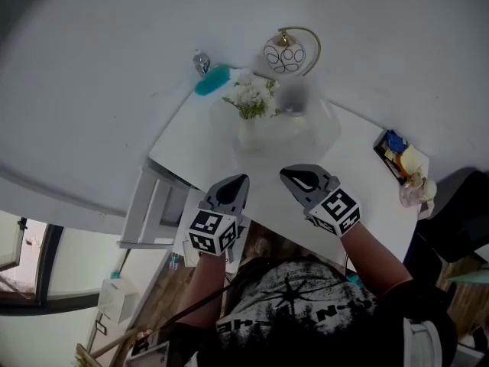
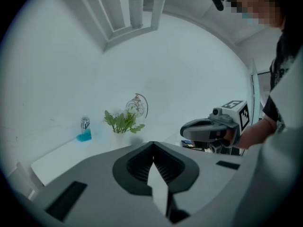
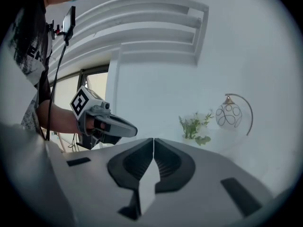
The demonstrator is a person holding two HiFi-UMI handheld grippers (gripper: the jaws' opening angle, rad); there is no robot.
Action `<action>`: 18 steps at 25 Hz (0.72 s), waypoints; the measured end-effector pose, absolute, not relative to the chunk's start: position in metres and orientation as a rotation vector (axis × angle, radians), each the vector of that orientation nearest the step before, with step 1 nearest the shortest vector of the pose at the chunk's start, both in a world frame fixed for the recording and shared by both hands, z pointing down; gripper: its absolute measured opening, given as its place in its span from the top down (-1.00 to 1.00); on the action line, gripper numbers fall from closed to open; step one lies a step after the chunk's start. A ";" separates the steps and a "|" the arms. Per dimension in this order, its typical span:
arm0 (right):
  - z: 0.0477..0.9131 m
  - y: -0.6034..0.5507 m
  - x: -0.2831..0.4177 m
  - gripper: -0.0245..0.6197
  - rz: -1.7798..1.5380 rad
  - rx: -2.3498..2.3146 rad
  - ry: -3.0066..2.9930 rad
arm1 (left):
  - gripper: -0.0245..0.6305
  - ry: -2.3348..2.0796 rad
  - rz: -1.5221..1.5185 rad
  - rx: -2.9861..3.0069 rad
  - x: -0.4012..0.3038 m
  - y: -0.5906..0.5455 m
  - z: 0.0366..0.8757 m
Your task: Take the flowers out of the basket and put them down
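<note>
Flowers (image 1: 252, 96) are standing in the white basket (image 1: 258, 132) at upper centre, on the table (image 1: 195, 155). Left claw (image 1: 241, 182) and right claw (image 1: 286, 176) are hovering side by side at lower centre, well apart from the basket, tips pointing toward it. A teal bottle (image 1: 212, 80) is sitting just upper left of the flowers.
</note>
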State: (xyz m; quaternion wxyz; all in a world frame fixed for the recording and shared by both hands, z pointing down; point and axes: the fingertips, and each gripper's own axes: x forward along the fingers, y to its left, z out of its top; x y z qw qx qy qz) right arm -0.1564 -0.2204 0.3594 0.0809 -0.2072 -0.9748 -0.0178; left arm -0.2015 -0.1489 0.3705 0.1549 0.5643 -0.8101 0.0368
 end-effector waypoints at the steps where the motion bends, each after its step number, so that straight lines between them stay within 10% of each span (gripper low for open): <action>1: 0.354 -0.218 -0.164 0.87 -0.065 -0.628 -2.915 | 0.89 -2.315 0.113 1.622 -0.210 -0.147 0.371; 18: 0.302 -0.236 -0.293 0.87 -0.182 -0.739 -2.798 | 0.89 -2.205 0.063 1.751 -0.284 -0.151 0.383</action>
